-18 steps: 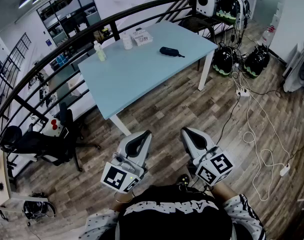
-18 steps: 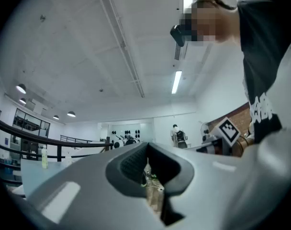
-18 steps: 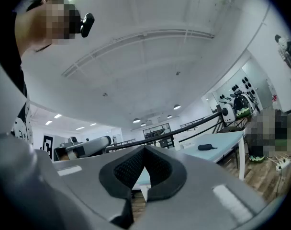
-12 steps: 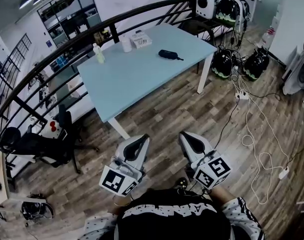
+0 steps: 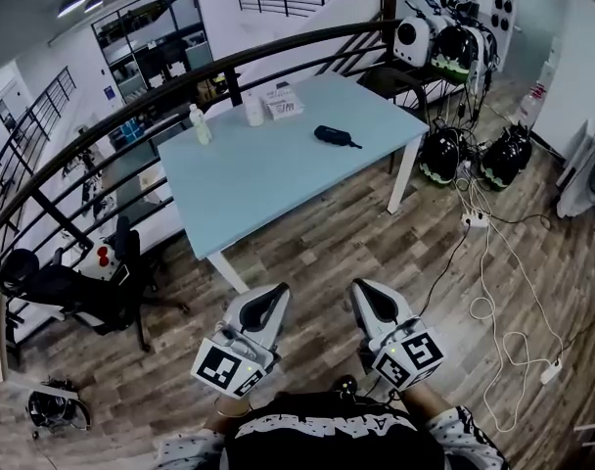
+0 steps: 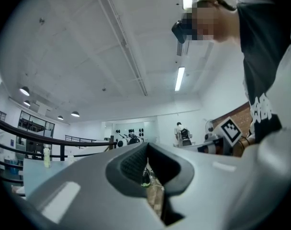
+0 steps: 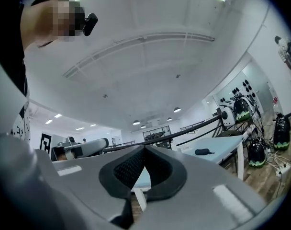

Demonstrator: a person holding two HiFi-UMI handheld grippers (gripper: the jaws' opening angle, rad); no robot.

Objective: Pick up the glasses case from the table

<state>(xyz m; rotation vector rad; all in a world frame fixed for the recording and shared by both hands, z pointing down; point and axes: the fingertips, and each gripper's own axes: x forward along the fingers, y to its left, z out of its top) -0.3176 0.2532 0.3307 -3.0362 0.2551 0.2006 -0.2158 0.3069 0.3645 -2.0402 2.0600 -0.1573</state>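
A dark glasses case (image 5: 336,136) lies near the right end of a pale blue table (image 5: 268,169); the right gripper view also catches the case (image 7: 204,151) far off on the table (image 7: 217,145). Both grippers are held close to the person's body, well short of the table, over wooden floor. My left gripper (image 5: 277,293) has its jaws together with nothing between them, as its own view (image 6: 146,150) confirms. My right gripper (image 5: 359,289) is likewise shut and empty, tips meeting (image 7: 144,150).
On the table's far side stand a small bottle (image 5: 200,125), a white cup (image 5: 254,112) and a flat box (image 5: 283,101). A dark curved railing (image 5: 131,106) runs behind it. Cables (image 5: 503,292) and helmets (image 5: 439,155) lie right. An office chair (image 5: 77,292) sits left.
The view has shifted a little, so the table and case sit slightly lower and nearer. Both grippers stay shut near the body and sit a bit lower in frame.
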